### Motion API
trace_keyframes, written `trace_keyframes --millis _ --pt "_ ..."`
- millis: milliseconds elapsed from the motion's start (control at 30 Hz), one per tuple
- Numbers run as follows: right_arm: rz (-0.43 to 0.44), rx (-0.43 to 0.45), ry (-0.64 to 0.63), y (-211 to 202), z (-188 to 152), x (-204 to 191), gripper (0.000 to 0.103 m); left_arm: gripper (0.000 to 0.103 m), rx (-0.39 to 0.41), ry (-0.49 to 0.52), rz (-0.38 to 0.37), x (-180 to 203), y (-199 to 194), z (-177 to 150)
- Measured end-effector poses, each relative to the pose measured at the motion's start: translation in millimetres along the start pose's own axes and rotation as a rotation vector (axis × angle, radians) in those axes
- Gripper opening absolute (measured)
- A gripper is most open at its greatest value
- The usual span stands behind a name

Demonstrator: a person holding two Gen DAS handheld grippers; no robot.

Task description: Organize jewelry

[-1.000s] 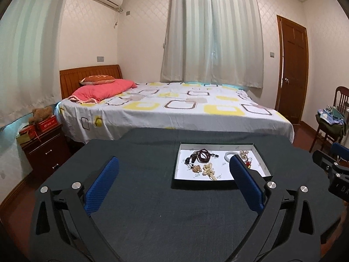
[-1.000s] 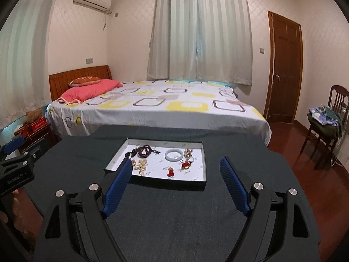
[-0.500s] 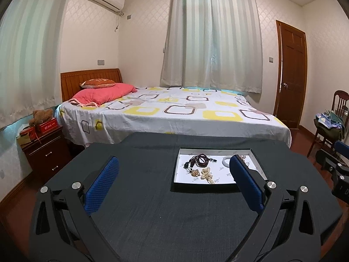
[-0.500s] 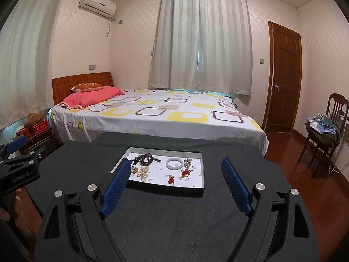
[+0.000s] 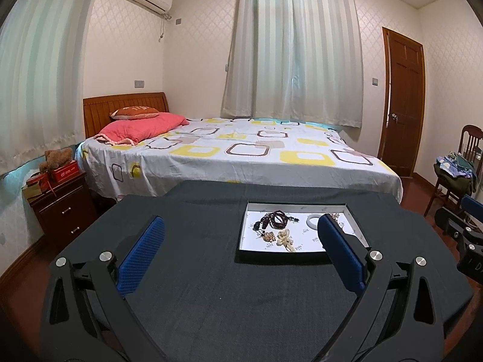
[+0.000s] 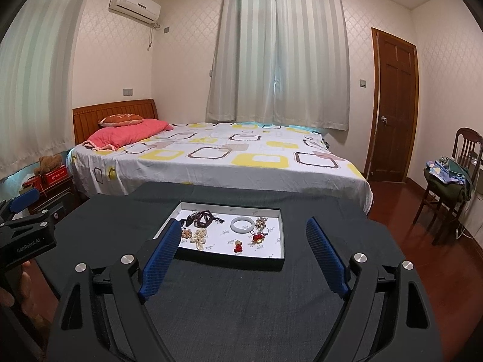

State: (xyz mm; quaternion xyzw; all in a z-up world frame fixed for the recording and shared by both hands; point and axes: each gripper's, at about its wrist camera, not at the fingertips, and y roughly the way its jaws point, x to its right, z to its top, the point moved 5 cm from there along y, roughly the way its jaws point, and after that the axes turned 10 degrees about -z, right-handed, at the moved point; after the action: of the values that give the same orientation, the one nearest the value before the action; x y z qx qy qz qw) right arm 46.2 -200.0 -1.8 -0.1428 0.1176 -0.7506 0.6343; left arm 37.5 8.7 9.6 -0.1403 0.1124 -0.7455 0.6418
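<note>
Your jewelry lay spread inside the shallow tray (image 6: pixel 279 235) on the dark table (image 6: pixel 241 301): dark bead bracelet (image 6: pixel 203 217), white bangle (image 6: pixel 242 225), red charms (image 6: pixel 257 237). Whichever piece you took, small loose ones wanted a low, centred pinch. Your left gripper (image 5: pixel 241 241) and right gripper (image 6: pixel 243 239) both hovered level, tongs spread wide, holding nothing.
</note>
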Motion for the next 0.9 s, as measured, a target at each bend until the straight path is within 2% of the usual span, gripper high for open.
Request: trace_keyframes --millis 900 --pt "0.0 0.001 0.003 -0.9 -1.3 -0.5 0.082 0.099 -0.006 -0.011 -0.001 -2.5 -1.1 -1.6"
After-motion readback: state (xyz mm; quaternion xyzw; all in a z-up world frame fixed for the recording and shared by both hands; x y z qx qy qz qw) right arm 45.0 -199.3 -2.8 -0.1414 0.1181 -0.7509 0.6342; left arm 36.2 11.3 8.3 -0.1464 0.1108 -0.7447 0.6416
